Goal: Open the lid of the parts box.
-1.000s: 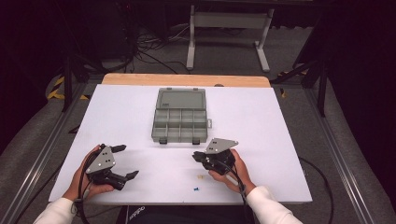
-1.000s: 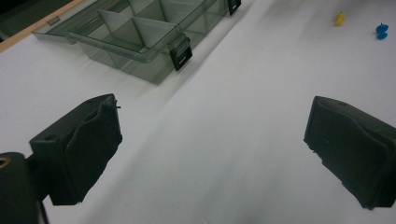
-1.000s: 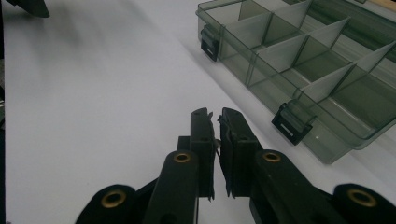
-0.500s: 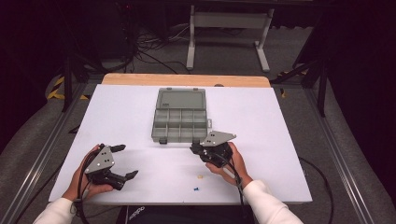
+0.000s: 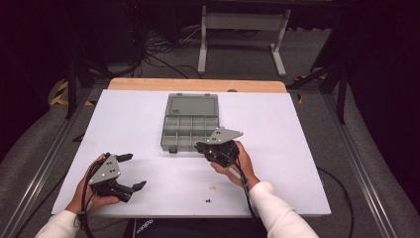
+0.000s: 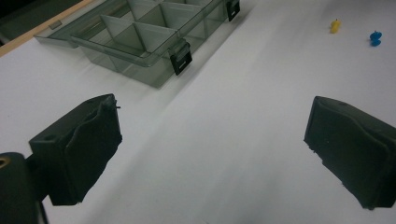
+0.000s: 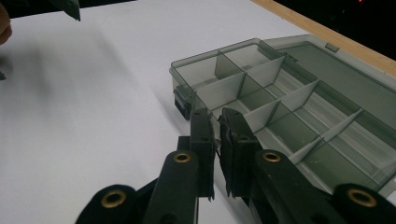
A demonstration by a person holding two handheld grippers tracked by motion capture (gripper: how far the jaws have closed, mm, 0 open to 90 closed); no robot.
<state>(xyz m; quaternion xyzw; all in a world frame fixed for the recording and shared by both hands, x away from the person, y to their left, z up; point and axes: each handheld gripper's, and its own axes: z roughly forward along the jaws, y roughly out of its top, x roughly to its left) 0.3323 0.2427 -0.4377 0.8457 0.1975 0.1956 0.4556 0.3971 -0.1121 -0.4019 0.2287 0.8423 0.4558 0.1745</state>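
Note:
A grey see-through organiser box [image 5: 190, 124] lies open on the white table, lid back, its several compartments looking empty. My right gripper [image 5: 198, 147] hovers at the box's front right corner, pointing left along its front edge. In the right gripper view its jaws [image 7: 215, 114] stand shut with a thin slit, over the box [image 7: 280, 107]; I cannot make out anything between them. My left gripper [image 5: 133, 171] rests low at the front left, open wide, with bare table between the jaws [image 6: 210, 130]. The box [image 6: 140, 37] lies ahead of it.
A yellow pushpin [image 5: 212, 187] and a blue pushpin [image 5: 208, 201] lie near the table's front edge; the left gripper view has the yellow pushpin [image 6: 335, 25] and the blue pushpin [image 6: 375, 38] too. A wooden strip [image 5: 198, 85] edges the far side.
My right gripper has moved away from the front edge and slightly left, up to the box's front right corner, jaws still shut. The left gripper has stayed in place.

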